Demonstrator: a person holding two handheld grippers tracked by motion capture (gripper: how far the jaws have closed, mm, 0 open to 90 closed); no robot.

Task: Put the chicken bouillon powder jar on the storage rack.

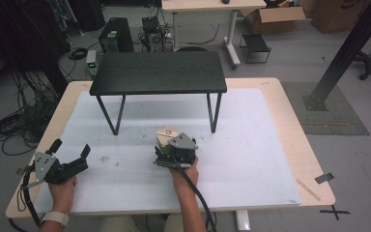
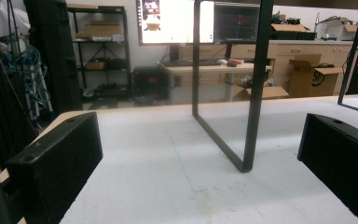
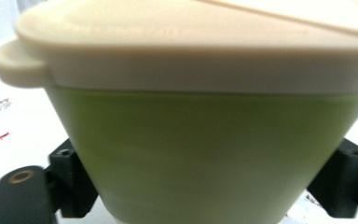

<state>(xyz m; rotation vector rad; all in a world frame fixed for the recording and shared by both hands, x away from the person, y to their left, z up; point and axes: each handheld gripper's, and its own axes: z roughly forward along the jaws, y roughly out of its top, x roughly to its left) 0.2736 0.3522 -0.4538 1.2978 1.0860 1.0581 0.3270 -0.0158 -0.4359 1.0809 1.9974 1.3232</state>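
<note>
A pale green container with a cream lid sits very close in the right gripper view. A black jaw presses on each side of its lower wall. In the high view the container stands on the white mat, just in front of the black side table, with my right gripper shut on it from the near side. My left gripper rests on the mat at the near left, jaws spread wide with nothing between them. The left gripper looks across bare mat towards a table leg.
A low black side table stands at the back of the white mat; its thin leg frame rises ahead of the left gripper. The mat covers a light wooden tabletop. Cables, a computer and boxes lie on the floor beyond.
</note>
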